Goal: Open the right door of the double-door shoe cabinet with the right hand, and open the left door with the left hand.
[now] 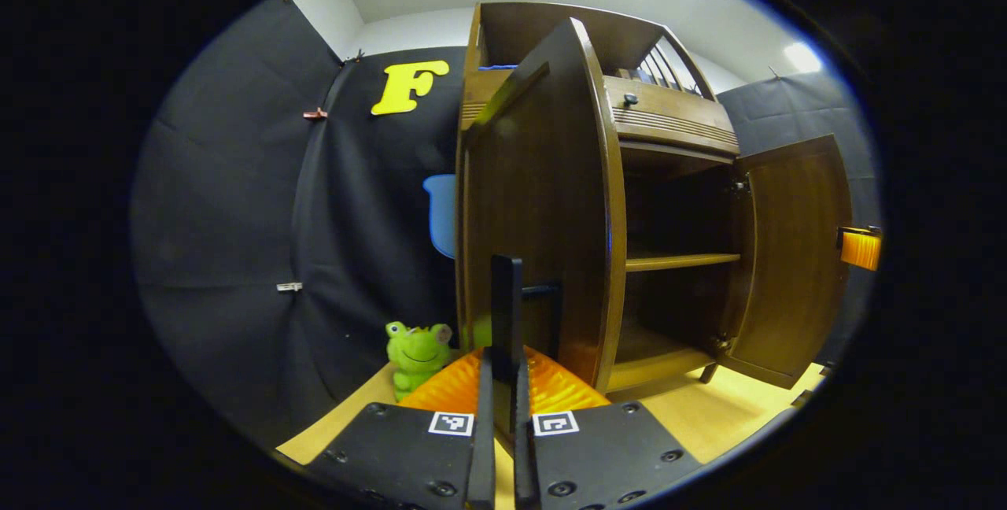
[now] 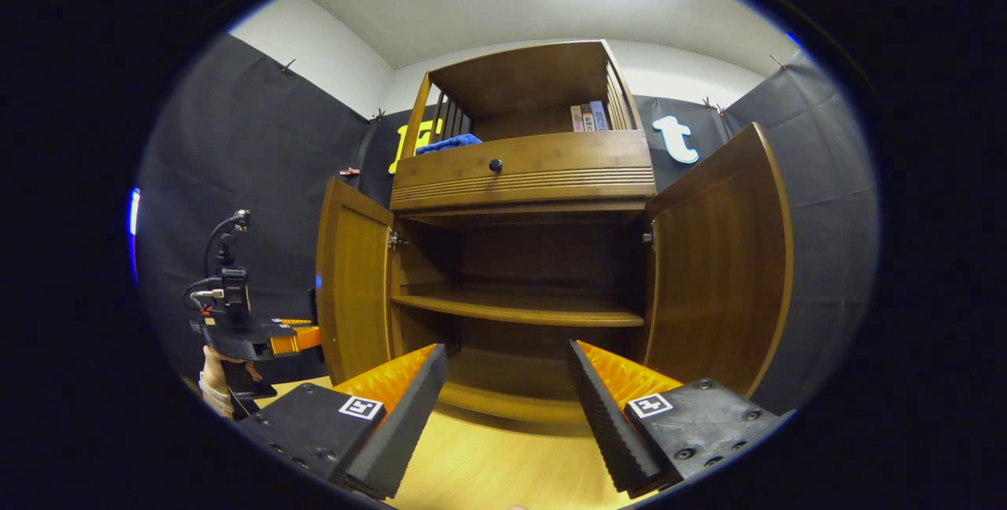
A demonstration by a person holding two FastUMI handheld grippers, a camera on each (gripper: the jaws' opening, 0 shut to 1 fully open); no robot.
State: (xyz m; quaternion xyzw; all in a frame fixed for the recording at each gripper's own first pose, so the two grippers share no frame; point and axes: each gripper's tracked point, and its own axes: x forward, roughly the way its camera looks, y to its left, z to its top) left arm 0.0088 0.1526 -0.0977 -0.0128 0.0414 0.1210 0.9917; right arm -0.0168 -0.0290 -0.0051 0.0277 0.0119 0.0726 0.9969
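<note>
flanking the left door (image 1: pixel 543 203), frog toy (image 1: pixel 417 352)

The left door's handle (image 1: pixel 505 313) is partly hidden between claw fingers.

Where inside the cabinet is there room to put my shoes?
With the left door and right door swung open, the middle shelf looks bare from side to side, and so does the bottom board under it. The top cubby is more crowded: a blue cloth at left, books at right.
</note>
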